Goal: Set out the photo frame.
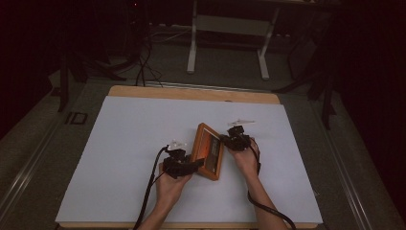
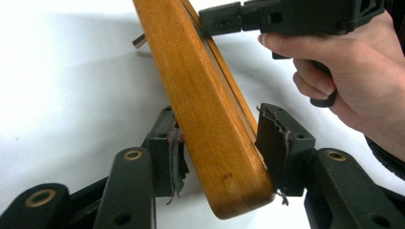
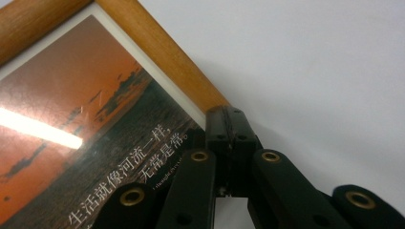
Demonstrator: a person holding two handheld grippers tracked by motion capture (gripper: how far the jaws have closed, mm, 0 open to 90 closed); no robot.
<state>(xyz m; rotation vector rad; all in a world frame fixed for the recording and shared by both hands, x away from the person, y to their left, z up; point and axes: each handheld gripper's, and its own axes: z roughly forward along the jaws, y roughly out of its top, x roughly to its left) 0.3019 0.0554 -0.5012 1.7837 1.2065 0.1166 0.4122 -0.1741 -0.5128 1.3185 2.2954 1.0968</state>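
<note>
A wooden picture frame (image 1: 208, 152) with an orange sunset print (image 3: 71, 119) stands tilted on the white table sheet (image 1: 124, 143), between my two grippers. My left gripper (image 1: 195, 166) is shut on the frame's near bottom corner (image 2: 224, 157), with one worn pad on each face. My right gripper (image 1: 224, 139) has its jaws shut together, and their tips (image 3: 231, 125) rest against the frame's wooden right border (image 3: 167, 62). The left gripper view shows that right gripper (image 2: 212, 21) and the hand (image 2: 353, 71) touching the frame's front edge. A small peg (image 2: 139, 41) sticks out behind the frame.
The white sheet covers a wooden tabletop (image 1: 191, 93) and lies bare to the left, the right and behind the frame. Black cables (image 1: 148, 191) trail from both grippers toward the near edge. A white desk frame (image 1: 230, 28) and floor cables (image 1: 143, 62) stand beyond the table.
</note>
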